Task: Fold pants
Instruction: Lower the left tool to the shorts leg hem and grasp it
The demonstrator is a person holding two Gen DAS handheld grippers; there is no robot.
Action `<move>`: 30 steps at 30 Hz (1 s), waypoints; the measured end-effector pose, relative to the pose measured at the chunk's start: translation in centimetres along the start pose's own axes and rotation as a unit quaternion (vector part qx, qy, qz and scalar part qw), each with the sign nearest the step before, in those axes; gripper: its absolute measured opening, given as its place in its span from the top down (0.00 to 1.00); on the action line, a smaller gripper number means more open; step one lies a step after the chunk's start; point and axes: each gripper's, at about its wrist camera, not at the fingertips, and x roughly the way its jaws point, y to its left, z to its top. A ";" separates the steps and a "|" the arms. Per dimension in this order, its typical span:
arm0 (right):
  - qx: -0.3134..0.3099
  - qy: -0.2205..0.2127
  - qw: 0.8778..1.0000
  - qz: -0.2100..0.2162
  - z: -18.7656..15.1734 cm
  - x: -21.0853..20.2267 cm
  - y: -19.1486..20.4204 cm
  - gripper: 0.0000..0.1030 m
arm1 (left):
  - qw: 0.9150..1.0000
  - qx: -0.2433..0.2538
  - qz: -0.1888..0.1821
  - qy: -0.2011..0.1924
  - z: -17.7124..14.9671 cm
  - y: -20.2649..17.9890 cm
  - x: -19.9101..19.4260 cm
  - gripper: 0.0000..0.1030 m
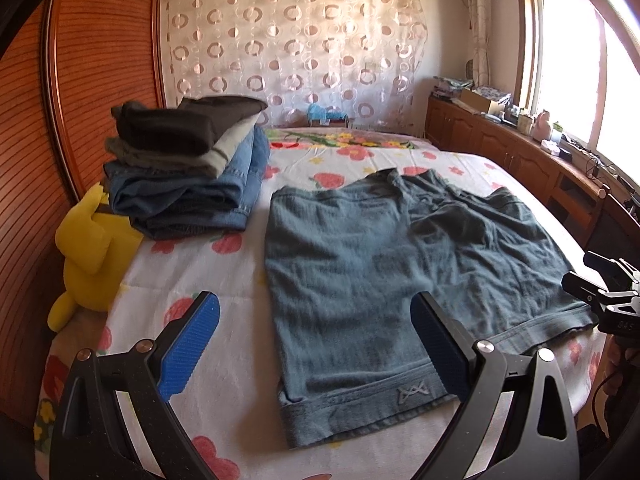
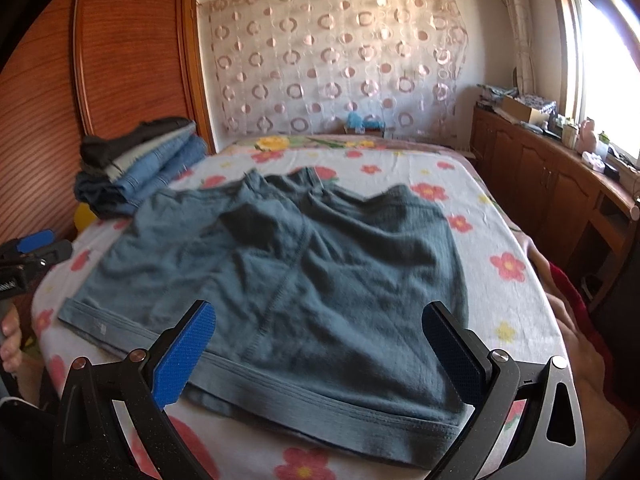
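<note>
- Pants [image 1: 400, 280], a teal-grey knit pair, lie spread flat on the flowered bed [image 1: 224, 264], waistband along the near edge and short legs pointing toward the far wall.
- Left hand-held gripper [image 1: 316, 344] hovers over the left end of the waistband, blue pads [image 1: 188, 344] spread wide with nothing between them.
- Right hand-held gripper [image 2: 320, 354] hangs above the right part of the waistband, likewise wide open and empty.
- Judging from the flat layout, the fold has not begun; the step in hand looks like taking hold of the cloth.
- To do it well, each gripper should pinch both layers at an outer waistband corner, not only the top layer, so the garment lifts evenly.
- Wrinkles near the crotch seam [image 2: 296, 248] are worth smoothing first, or the fold will trap them.
- Fabric looks soft and limp, so it will likely sag between grips; keeping it taut helps the edges align.
- Stack of folded clothes [image 1: 188, 168] sits at the far left, beside a yellow plush toy [image 1: 88, 252], well clear of the pants.
</note>
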 end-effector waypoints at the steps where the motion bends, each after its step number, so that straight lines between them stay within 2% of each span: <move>1: 0.000 0.005 1.000 -0.002 -0.1 0.2 -0.1 0.00 | 1.000 -0.001 0.000 0.003 -0.1 0.2 0.1 0.06; 14: 0.006 0.054 0.998 -0.009 -0.9 -0.6 -0.3 0.00 | 0.999 -0.007 -0.002 0.050 -3.0 2.8 2.2 0.06; 16: -0.015 0.050 0.998 -0.037 -1.1 -1.0 0.1 0.00 | 0.998 -0.008 0.002 0.059 -3.4 3.2 2.4 0.06; 24: -0.017 0.039 0.998 -0.034 -1.7 -3.0 0.3 0.00 | 0.997 0.001 -0.019 0.070 -4.8 3.7 1.7 0.06; 29: -0.020 0.037 0.999 -0.033 -2.1 -4.6 0.9 0.00 | 0.997 0.001 -0.037 0.070 -5.1 3.6 0.9 0.18; 30: -0.020 0.037 0.999 -0.032 -2.1 -4.5 0.8 0.00 | 0.997 0.002 -0.043 0.069 -5.2 3.6 0.6 0.23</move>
